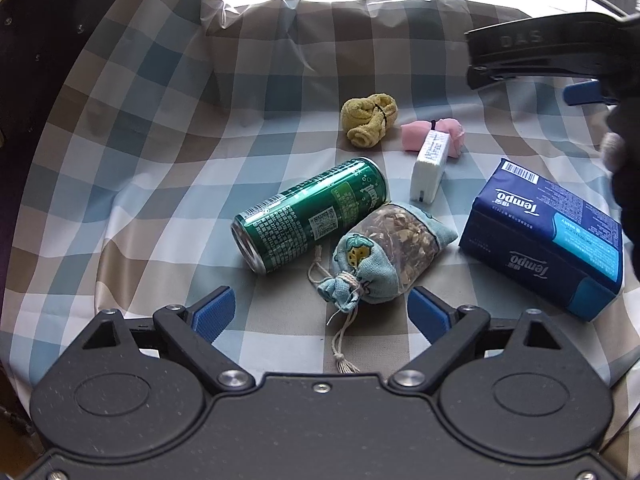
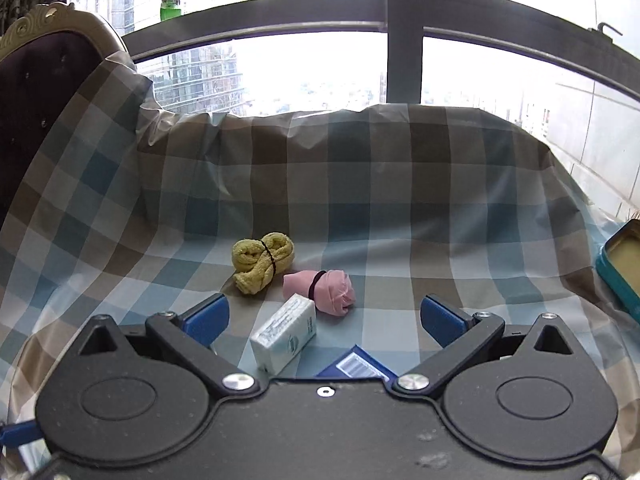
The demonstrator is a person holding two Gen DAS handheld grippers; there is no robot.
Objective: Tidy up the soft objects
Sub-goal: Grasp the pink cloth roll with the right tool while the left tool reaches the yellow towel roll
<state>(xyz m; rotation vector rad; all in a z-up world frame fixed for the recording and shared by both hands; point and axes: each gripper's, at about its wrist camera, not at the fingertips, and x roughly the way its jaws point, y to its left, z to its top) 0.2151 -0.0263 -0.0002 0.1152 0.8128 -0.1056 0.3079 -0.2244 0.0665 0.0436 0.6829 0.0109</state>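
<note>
Both tongs are spread and hold nothing: the left gripper (image 1: pixel 322 312) hangs just short of the drawstring sachet (image 1: pixel 384 256) at centre frame, and the right gripper (image 2: pixel 324 320) frames the white tissue packet (image 2: pixel 285 334), with the yellow towel roll (image 2: pixel 262 261) and pink cloth roll (image 2: pixel 325 290) above it. The sachet touches the green can (image 1: pixel 310 216), so a careless close could likely send the can rolling across the checked cloth (image 1: pixel 160 160). The only container, a teal tin (image 2: pixel 624 264) at the right edge, looks empty, though mostly cropped.
</note>
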